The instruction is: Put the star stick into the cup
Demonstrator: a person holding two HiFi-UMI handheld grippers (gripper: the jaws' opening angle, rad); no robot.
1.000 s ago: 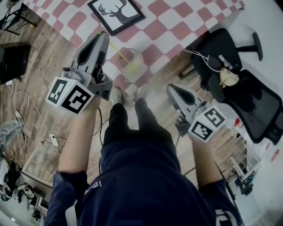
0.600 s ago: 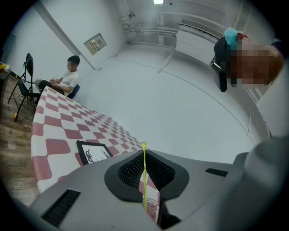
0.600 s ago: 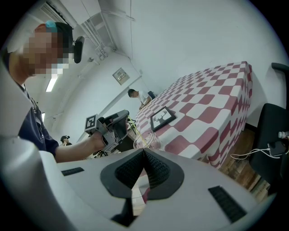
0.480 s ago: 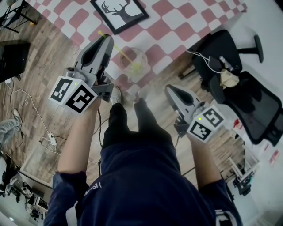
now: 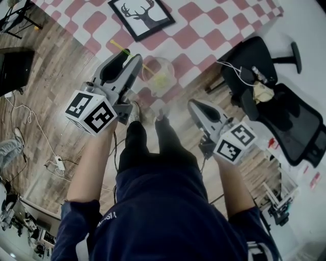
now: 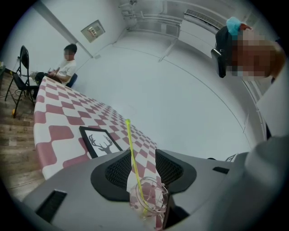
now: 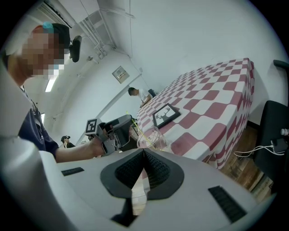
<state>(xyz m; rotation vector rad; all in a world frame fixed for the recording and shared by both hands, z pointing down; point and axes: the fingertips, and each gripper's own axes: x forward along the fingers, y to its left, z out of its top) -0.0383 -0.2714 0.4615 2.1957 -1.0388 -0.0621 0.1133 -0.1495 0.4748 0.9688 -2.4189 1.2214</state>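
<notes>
Left gripper (image 5: 130, 57): jaws opening and spread apart, pads clear of the star stick (image 6: 132, 149), which runs up through the gap between them. The stick's lower end sits inside the clear cup (image 5: 162, 74), shaft leaning up and left over the rim. Cup stands near the edge of the checked table (image 5: 204, 25), framed deer picture (image 5: 143, 15) beyond it. Right gripper (image 5: 196, 104): off the table, jaw tips pressed together, nothing between
</notes>
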